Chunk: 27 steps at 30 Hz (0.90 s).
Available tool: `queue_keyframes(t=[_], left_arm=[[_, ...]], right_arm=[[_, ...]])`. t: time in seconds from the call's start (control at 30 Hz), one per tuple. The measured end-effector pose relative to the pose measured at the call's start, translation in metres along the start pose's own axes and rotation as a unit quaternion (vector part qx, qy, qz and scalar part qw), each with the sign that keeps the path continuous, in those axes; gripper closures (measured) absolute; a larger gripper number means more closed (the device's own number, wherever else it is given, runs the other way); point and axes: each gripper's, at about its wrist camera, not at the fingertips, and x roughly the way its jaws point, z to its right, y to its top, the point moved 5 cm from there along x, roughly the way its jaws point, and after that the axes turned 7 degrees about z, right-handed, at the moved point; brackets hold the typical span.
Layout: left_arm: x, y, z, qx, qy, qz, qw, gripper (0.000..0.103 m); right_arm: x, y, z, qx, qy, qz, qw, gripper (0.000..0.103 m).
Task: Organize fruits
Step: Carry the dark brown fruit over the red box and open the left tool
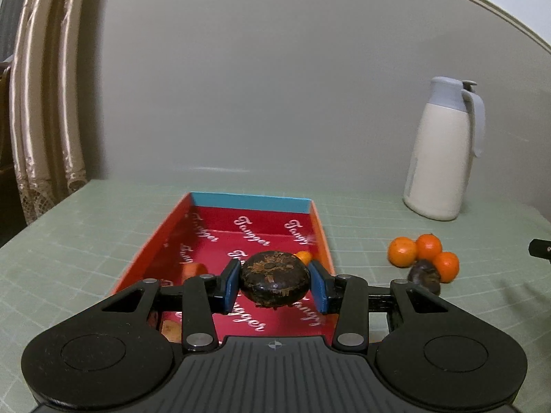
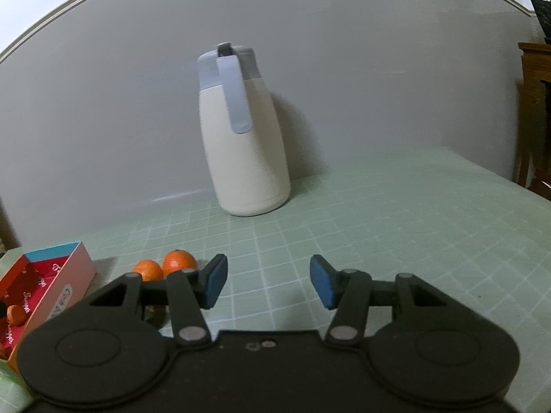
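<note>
Mangosteen [image 1: 274,282]: clamped between left gripper [image 1: 275,284] pads, held above red box [image 1: 318,227]. In box: two small oranges visible. Outstanding, right of box: three oranges [image 1: 402,252], one dark fruit [image 1: 425,275]. Right gripper [image 2: 268,282]: jaws apart, empty. Sorting judged partway.

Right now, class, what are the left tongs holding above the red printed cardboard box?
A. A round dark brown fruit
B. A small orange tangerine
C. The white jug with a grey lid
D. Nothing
A: in the left wrist view the left tongs clamp their blue pads on a round dark brown fruit over the red printed cardboard box.
</note>
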Motion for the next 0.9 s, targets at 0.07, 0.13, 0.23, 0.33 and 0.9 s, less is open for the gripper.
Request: queue_keyframes(t=[0.07, 0.13, 0.23, 0.33, 0.9], left_arm=[[0.000, -0.001, -0.004, -0.001, 0.003, -0.001, 1.0000, 0.061], [0.001, -0.002, -0.008, -0.002, 0.007, -0.002, 1.0000, 0.061], [0.001, -0.003, -0.015, -0.004, 0.011, -0.003, 0.9999, 0.061], [0.002, -0.004, -0.021, -0.004, 0.016, -0.004, 0.9999, 0.061], [0.012, -0.013, -0.061, -0.019, 0.047, -0.022, 0.9985, 0.061]], right_arm=[[0.000, -0.001, -0.005, -0.002, 0.004, -0.001, 1.000, 0.050], [0.001, -0.002, -0.010, -0.005, 0.008, -0.002, 1.000, 0.050], [0.002, -0.003, -0.018, -0.007, 0.013, -0.004, 1.000, 0.050], [0.004, -0.003, -0.025, -0.009, 0.019, -0.005, 1.000, 0.050], [0.012, -0.011, -0.059, -0.029, 0.043, -0.014, 0.999, 0.050]])
